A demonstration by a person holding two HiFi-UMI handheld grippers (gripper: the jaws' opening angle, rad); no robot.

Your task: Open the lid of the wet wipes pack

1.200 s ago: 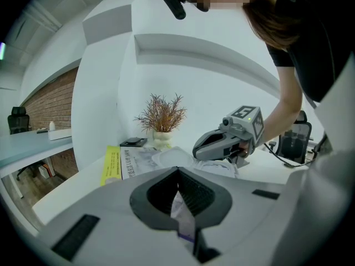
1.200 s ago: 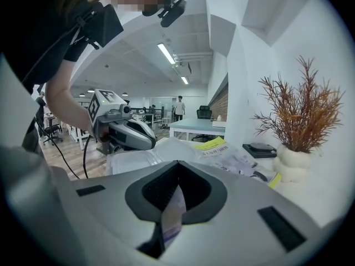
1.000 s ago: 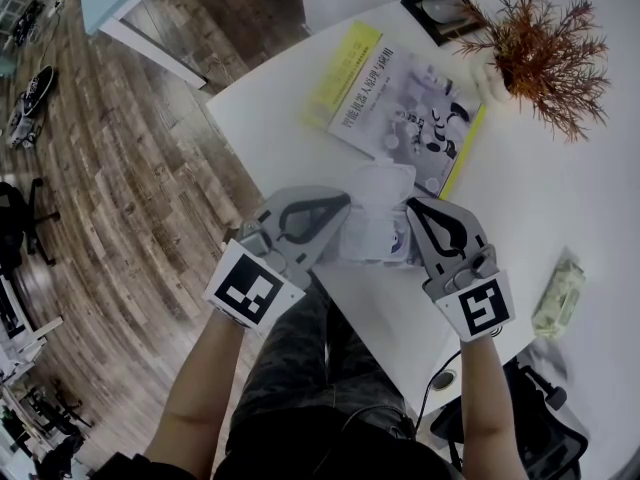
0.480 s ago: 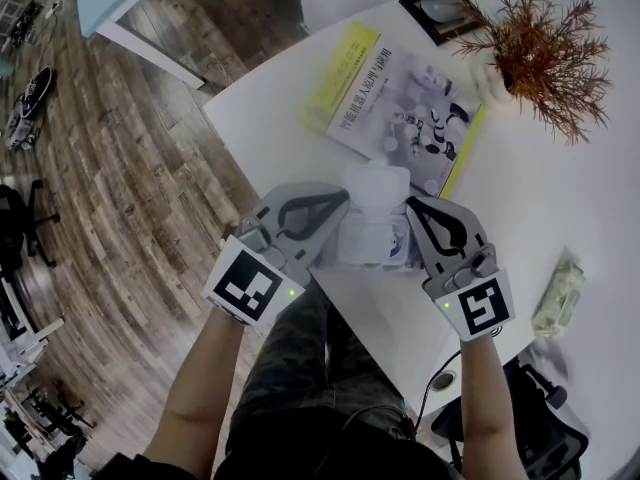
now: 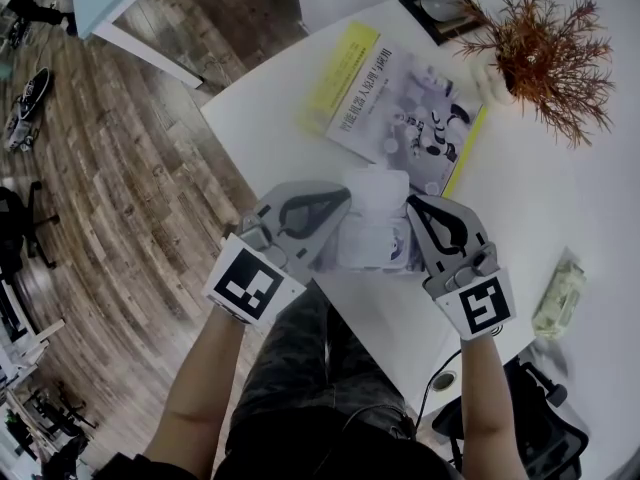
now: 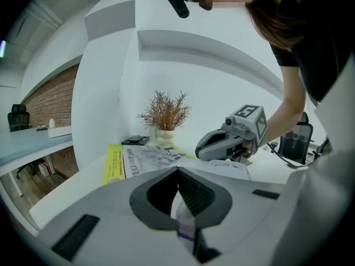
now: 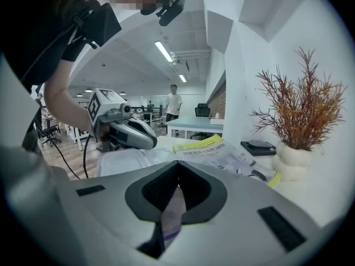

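From the head view, the left claw [image 5: 343,204] and the right claw [image 5: 411,206] point away from the person and lean in toward each other over the near edge of the white table [image 5: 560,198]. The wet wipes pack [image 5: 375,230] lies between the two claws, each tip touching one side of it. The pack's white lid end lies just past both tips; whether it is lifted cannot be told. Beyond the claws lies a book [image 5: 400,103] with a yellow edge. Farther off, ahead of the right claw, stands a reddish plant [image 5: 540,53] in a white pot, with a dark flat device [image 5: 438,10] beside it. Out to the right claw's right lies a small packet [image 5: 558,298].

In the left gripper view, the left claw [image 6: 178,195] is closed, its jaws pinching a thin fold of the pack's wrapper. The rest of the wet wipes pack [image 6: 224,168] stretches ahead and to the right, where the right claw [image 6: 213,146] meets it. The book [image 6: 138,159] and the plant [image 6: 165,112] stand ahead.

In the right gripper view, the right claw [image 7: 176,195] is likewise closed on a thin fold of wrapper. The wet wipes pack [image 7: 127,160] runs ahead and to the left, up to the left claw [image 7: 145,140]. The book [image 7: 222,151] lies ahead, the plant [image 7: 299,115] to the right.
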